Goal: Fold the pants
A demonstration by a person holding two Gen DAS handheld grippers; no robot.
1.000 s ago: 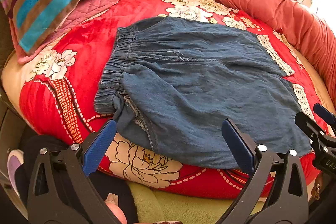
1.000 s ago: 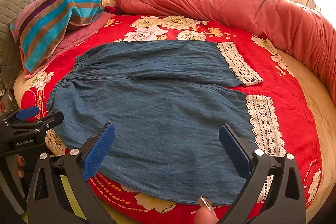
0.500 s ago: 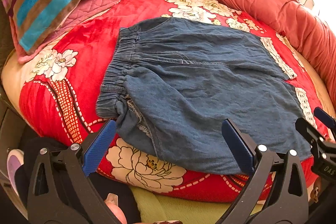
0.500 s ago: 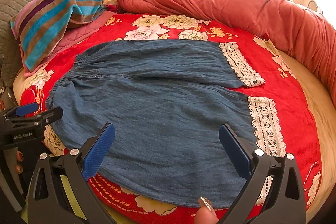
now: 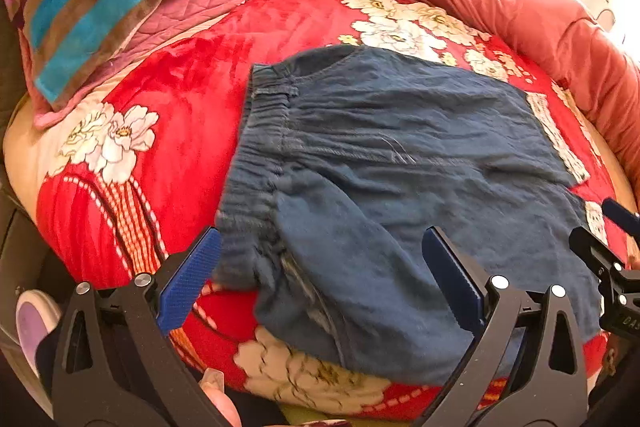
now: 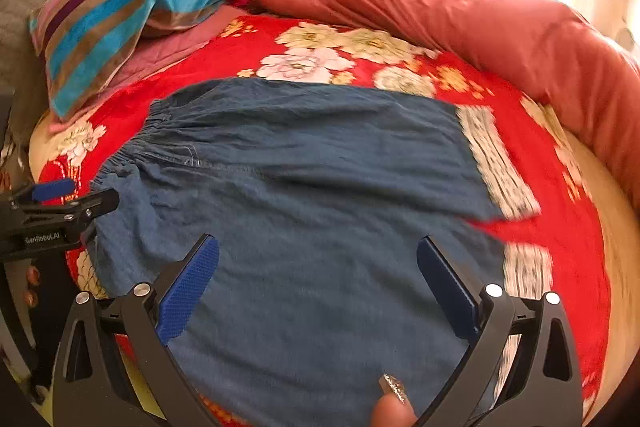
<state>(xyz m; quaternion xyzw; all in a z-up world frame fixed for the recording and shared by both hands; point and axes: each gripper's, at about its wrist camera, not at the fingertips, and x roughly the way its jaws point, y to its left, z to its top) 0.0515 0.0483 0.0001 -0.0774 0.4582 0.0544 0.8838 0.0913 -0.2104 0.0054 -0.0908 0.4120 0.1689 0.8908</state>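
**Laying out for the fold: denim pants flat on the bed**

Item: denim pants (image 6: 304,211), spread flat on a red floral blanket (image 5: 192,99) over the bed. The elastic waistband (image 5: 260,163) is turned toward 9 o'clock and the two lace-trimmed cuffs (image 6: 496,163) toward 3 o'clock, so that the long near edge is presented to both tools; no fold is yet made.

Left hand-held gripper (image 5: 320,283): held with its jaws spread, empty, poised over the near waistband corner at 6 o'clock, judged to be placed there for taking that corner.

Right hand-held gripper (image 6: 318,283): likewise spread and empty, held above the near leg toward the cuff end; a fingertip with a decorated nail (image 6: 394,393) shows beneath it.

Surroundings: striped pillow (image 6: 120,15) at 10 o'clock, rolled red quilt (image 6: 460,23) from 12 to 3 o'clock, both kept apart from the garment, leaving room for folding.
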